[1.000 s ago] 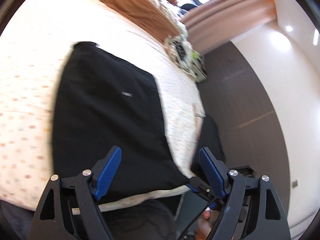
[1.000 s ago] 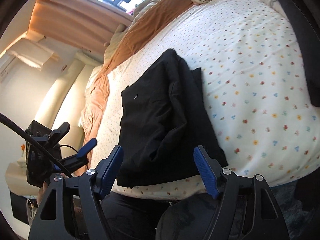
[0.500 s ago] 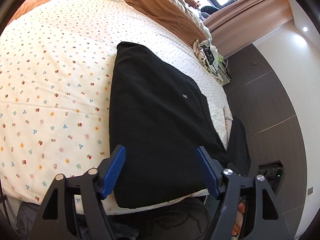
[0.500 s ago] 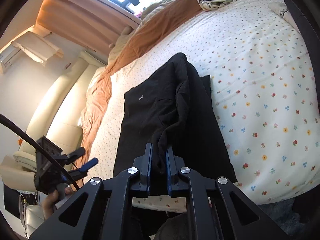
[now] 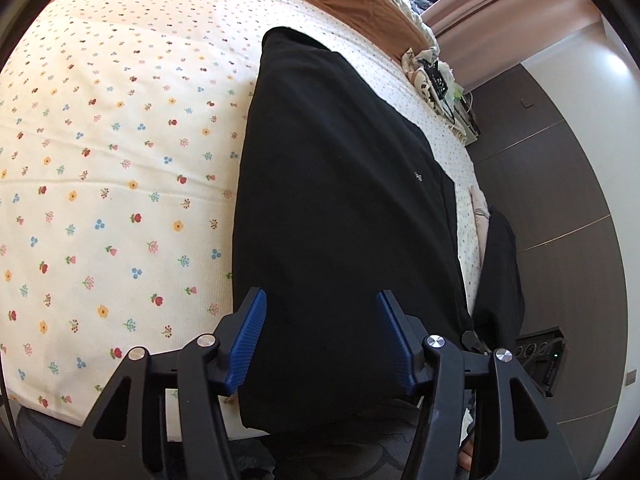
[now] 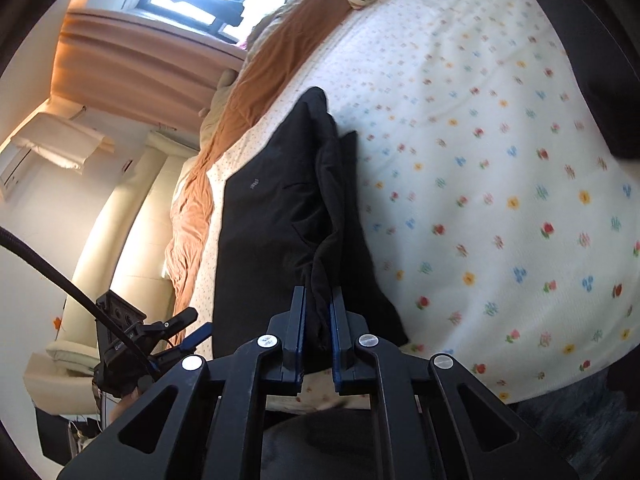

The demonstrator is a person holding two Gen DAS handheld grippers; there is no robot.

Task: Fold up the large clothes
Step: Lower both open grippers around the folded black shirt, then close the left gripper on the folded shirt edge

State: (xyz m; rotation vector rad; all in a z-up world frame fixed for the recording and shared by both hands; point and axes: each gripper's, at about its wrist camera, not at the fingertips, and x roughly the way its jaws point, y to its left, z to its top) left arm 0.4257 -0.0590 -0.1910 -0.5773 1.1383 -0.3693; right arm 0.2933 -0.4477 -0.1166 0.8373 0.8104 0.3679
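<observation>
The bed [image 5: 120, 160], with its flowered sheet, fills most of both views, and every place below I give relative to it. An orange blanket [image 6: 280, 52] lies along its far side.

The black garment [image 5: 340, 208] lies on the bed near the front edge, and its near end hangs a little over that edge. It already looks like a long flat rectangle with straight sides, so I judge that you have done at least one fold. In the right wrist view, one loose flap of the cloth rises from the garment as a ridge and is not yet laid down.

Your right gripper [image 6: 318, 336] is at the front edge of the bed, with its jaws clenched on this raised flap. Your left gripper [image 5: 320, 340] hovers over the near end of the garment, with its jaws released and wide apart and nothing between them.

What is left, as I judge it: you must bring the held flap across and lay it flat, then fold the long shape shorter. The task is perhaps around halfway.
</observation>
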